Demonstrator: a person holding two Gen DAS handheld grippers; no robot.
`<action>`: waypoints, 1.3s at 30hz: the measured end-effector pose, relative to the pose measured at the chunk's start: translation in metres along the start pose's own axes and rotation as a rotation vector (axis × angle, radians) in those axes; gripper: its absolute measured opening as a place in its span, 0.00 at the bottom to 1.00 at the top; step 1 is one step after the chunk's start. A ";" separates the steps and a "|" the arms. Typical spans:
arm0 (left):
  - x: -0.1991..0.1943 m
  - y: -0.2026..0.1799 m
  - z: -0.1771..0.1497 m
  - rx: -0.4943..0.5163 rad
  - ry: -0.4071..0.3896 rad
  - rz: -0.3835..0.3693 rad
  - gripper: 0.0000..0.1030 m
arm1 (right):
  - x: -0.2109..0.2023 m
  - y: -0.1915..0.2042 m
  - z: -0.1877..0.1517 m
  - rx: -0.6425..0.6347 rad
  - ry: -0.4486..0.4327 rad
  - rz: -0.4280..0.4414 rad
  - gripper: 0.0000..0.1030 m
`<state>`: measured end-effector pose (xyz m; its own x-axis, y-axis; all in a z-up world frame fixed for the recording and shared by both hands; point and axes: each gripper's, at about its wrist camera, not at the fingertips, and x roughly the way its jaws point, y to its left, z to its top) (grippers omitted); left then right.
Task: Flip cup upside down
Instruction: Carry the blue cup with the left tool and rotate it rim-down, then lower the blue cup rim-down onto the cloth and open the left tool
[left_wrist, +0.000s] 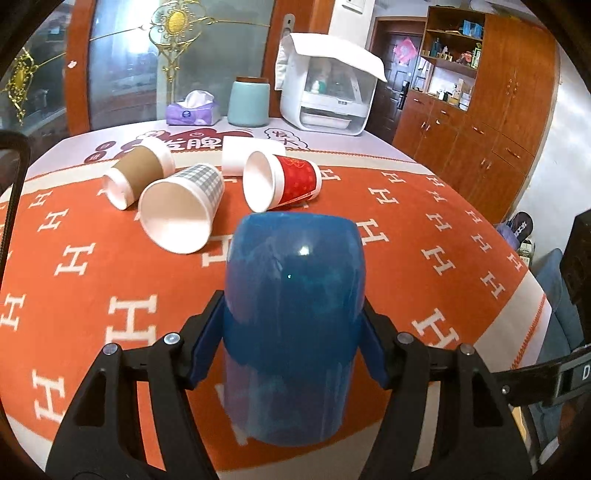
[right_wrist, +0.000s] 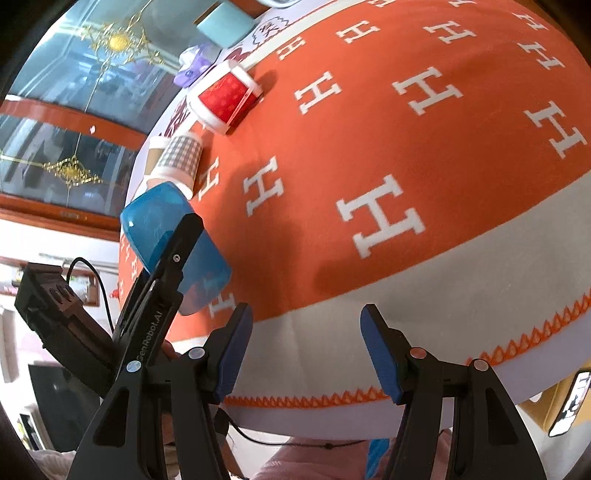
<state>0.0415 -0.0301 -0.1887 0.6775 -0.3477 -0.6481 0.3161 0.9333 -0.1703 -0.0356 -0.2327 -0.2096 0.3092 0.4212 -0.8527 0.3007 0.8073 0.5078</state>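
My left gripper (left_wrist: 293, 332) is shut on a translucent blue cup (left_wrist: 293, 321), holding it by its sides above the orange tablecloth (left_wrist: 424, 229). The cup's closed base points away from the camera. In the right wrist view the blue cup (right_wrist: 147, 221) shows at the left, held in the left gripper's fingers (right_wrist: 184, 240), tilted over the cloth. My right gripper (right_wrist: 306, 350) is open and empty, above the table's near edge (right_wrist: 369, 398).
Several paper cups lie on their sides further back: a brown-sleeved one (left_wrist: 138, 175), a grey-checked one (left_wrist: 181, 210), a red one (left_wrist: 282, 181) and a white one (left_wrist: 240, 153). A tissue pack (left_wrist: 194, 110), a teal jar (left_wrist: 248, 101) and a white appliance (left_wrist: 328, 85) stand at the back.
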 end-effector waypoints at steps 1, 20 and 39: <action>-0.006 -0.002 -0.005 0.022 -0.002 0.006 0.61 | 0.000 0.001 -0.001 -0.009 0.002 0.001 0.61; -0.021 -0.011 -0.030 0.017 0.101 0.080 0.71 | -0.005 0.018 -0.009 -0.126 0.020 0.021 0.61; -0.068 -0.010 -0.017 -0.052 0.187 0.137 0.95 | -0.034 0.035 -0.014 -0.198 -0.025 0.077 0.61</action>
<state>-0.0189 -0.0147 -0.1556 0.5755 -0.1997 -0.7930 0.1918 0.9756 -0.1064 -0.0476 -0.2128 -0.1648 0.3472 0.4767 -0.8076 0.0924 0.8396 0.5353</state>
